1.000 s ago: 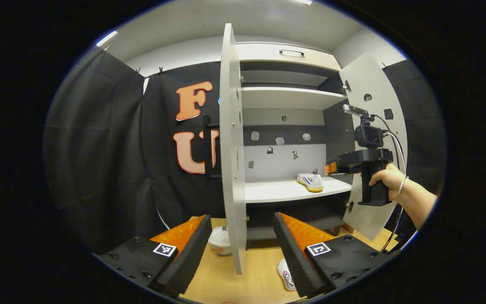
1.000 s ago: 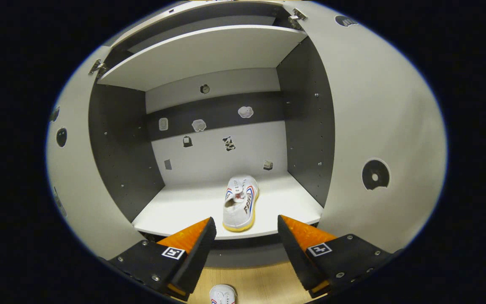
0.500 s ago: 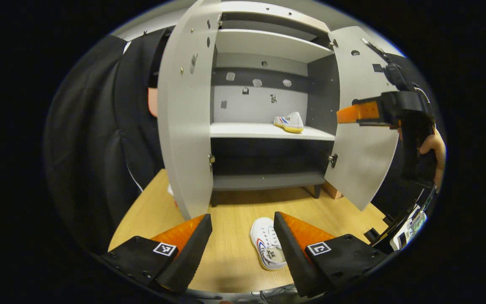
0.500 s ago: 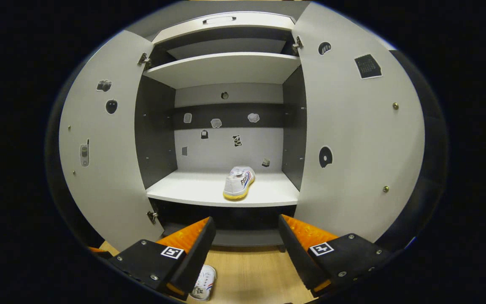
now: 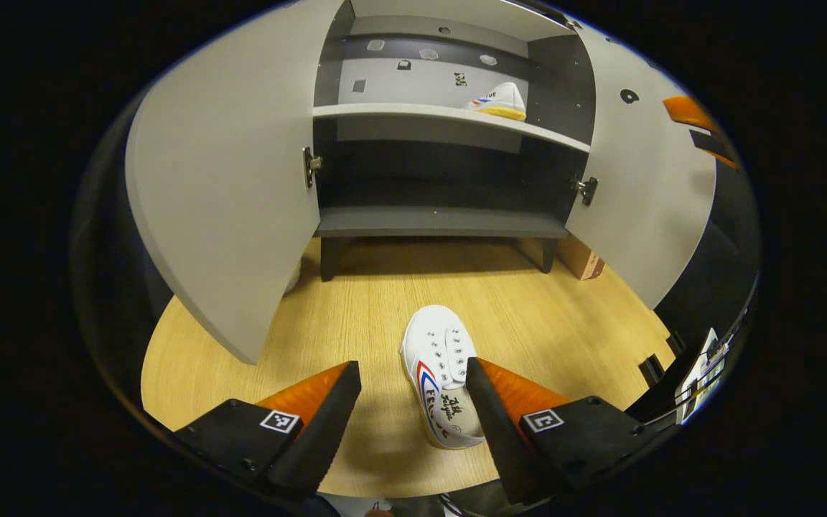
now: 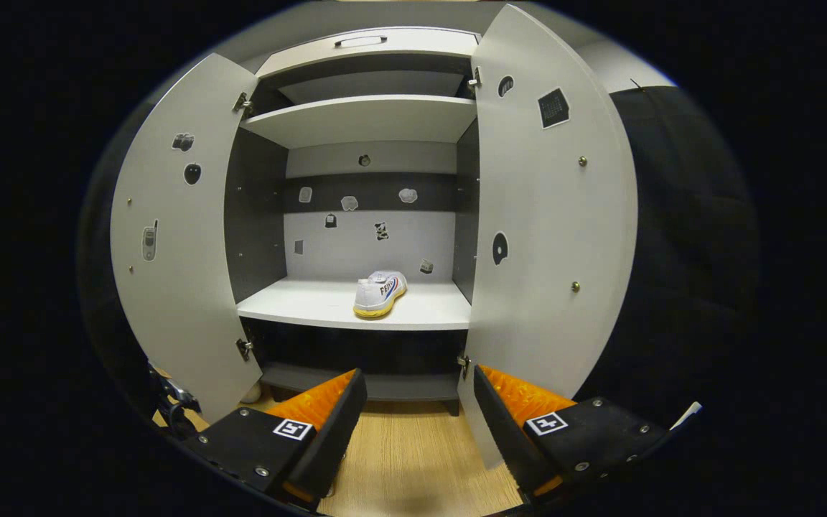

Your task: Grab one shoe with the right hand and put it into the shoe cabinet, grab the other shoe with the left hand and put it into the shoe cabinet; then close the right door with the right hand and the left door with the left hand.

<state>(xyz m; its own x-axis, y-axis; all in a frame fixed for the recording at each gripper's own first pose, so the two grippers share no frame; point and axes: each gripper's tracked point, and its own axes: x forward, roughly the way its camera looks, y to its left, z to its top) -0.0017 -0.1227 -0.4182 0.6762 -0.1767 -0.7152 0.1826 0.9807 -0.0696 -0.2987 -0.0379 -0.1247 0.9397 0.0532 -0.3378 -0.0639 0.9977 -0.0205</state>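
**One shoe shelved, one on the floor under my left claw**

My left claw (image 5: 413,402) points down at the wooden floor (image 5: 528,316), its two fingers spread wide with nothing between them. The floor shoe (image 5: 441,373) lies just ahead of the gap, toe away from me, and its heel end runs in beside my right-hand finger (image 5: 507,402); from this angle I cannot tell whether that finger touches the shoe or only hangs over it. My other finger stands well clear of it.

Farther ahead of that claw and above it is the shoe cabinet (image 5: 442,221), raised on short legs. Its left door (image 5: 220,194) and right door (image 5: 636,194) both swing open toward me. The shelved shoe (image 5: 501,100) sits on the middle shelf (image 5: 413,111), toward the right end.

My right claw (image 6: 413,424) is held level, facing the cabinet front, fingers also apart and empty. Straight ahead of it and a little above the fingertips, the shelved shoe rests on the middle shelf, heel toward me, slightly turned. The right door hangs open just beyond my right-hand finger, its lower corner low beside that finger, and the left door stands open off to the other side. Small stickers (image 6: 382,230) dot the cabinet's back wall.
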